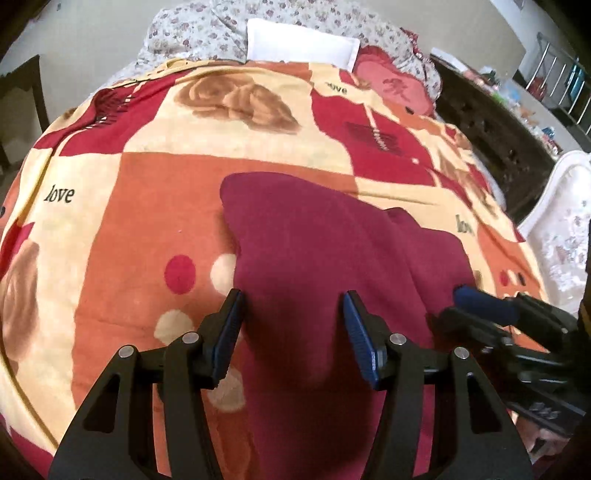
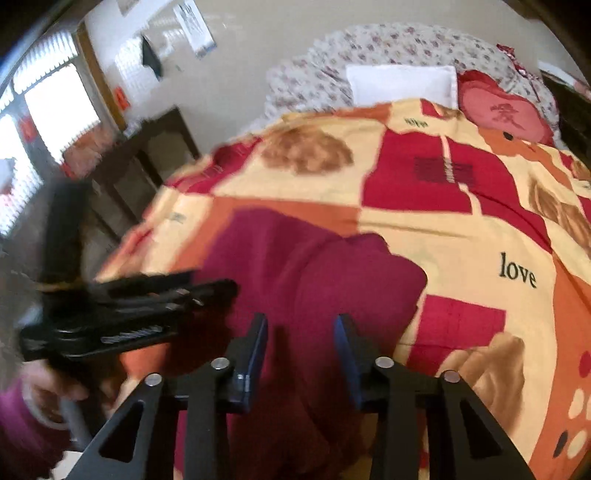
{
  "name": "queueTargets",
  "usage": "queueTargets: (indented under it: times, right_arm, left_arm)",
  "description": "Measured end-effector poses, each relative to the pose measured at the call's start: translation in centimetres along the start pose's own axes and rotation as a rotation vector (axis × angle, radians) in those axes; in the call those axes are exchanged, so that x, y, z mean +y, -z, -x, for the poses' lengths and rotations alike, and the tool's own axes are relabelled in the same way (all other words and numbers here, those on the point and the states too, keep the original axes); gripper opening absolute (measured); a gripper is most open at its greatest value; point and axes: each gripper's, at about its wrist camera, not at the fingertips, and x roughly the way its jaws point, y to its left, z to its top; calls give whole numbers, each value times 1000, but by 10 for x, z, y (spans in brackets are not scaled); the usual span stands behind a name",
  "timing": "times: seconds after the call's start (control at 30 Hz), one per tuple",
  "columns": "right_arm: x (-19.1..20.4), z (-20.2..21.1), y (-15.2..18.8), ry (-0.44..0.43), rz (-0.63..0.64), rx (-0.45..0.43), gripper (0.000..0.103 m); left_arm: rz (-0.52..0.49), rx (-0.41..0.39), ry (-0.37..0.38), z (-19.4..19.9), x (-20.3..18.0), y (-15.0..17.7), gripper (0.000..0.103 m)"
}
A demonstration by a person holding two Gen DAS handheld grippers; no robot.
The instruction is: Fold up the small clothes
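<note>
A dark maroon garment [image 1: 325, 240] lies partly folded on the patterned blanket [image 1: 155, 192], its near end running under both grippers. My left gripper [image 1: 291, 295] hovers over the garment's near part, jaws apart, with nothing pinched between its blue pads [image 1: 227, 332]. In the right wrist view the same garment [image 2: 314, 266] shows a rounded folded edge toward the right. My right gripper [image 2: 301, 317] stands open above it with nothing between its fingers. The left gripper [image 2: 207, 291] appears blurred at the left of that view, and the right gripper [image 1: 480, 306] shows at the right edge of the left wrist view.
The bed's far end holds a white pillow [image 1: 303, 44], a red heart cushion [image 1: 399, 88] and a floral quilt [image 1: 192, 33]. Dark wooden furniture [image 1: 491, 140] and a white chair [image 1: 561, 229] stand to the right. A window [image 2: 44, 110], a dark cabinet [image 2: 147, 162] and a purple-sleeved hand [image 2: 22, 410] are left.
</note>
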Motion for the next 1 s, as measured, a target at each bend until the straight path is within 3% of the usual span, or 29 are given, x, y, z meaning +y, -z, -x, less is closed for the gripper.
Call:
queueTargets:
  times: [0.1,0.23,0.47,0.63,0.77,1.0]
  right_arm:
    - [-18,-18,10,7,-40,39,33]
    - [-26,-17,15,-19,-62,23,32]
    - [-1,28,21,-62,-27,6,32]
    - [21,40,44,-14,39,12,32]
    - [16,31,58,32,43,45,32]
    - [14,26,65,55,54,21,32]
  left_arm:
    - [-17,10,-5,-7,-2,3,55]
    - [-49,-4,-36,-10,-7,5,57]
    - [-40,-15,-49,-4,-6,8,57]
    - [-51,-34,-64,5,-10,13,57]
    - [-46,-51,-75,12,-10,18,57]
    - [-39,-63,-103,27,-10,30,57]
